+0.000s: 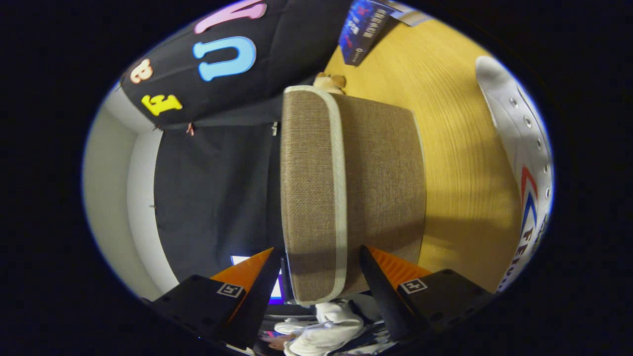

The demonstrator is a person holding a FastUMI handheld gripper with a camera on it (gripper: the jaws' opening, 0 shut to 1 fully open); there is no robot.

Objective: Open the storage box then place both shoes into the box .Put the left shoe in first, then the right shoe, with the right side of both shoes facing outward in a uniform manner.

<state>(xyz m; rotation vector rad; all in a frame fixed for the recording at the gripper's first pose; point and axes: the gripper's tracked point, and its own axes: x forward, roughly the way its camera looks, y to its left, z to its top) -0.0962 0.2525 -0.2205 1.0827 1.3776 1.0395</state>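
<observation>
The storage box (pixel 381 183) is brown woven fabric with cream trim and stands on the wooden table (pixel 460 148); my view is rolled on its side. Its lid (pixel 309 188) is closed on the box. My gripper (pixel 319 259) is open, and the lid's near edge lies between the fingers. One finger (pixel 264 277) is on the lid's top side, and the other finger (pixel 378 277) is against the box's front wall, a small gap off the trim. A white lace-up shoe (pixel 529 163) with red and blue stripes lies on the table beside the box.
A small tan plush toy (pixel 330 81) sits beyond the box's far end. A dark printed card (pixel 363 29) stands further back on the table. Behind my fingers are a person in white clothing (pixel 324 329) and a lit screen (pixel 277 291).
</observation>
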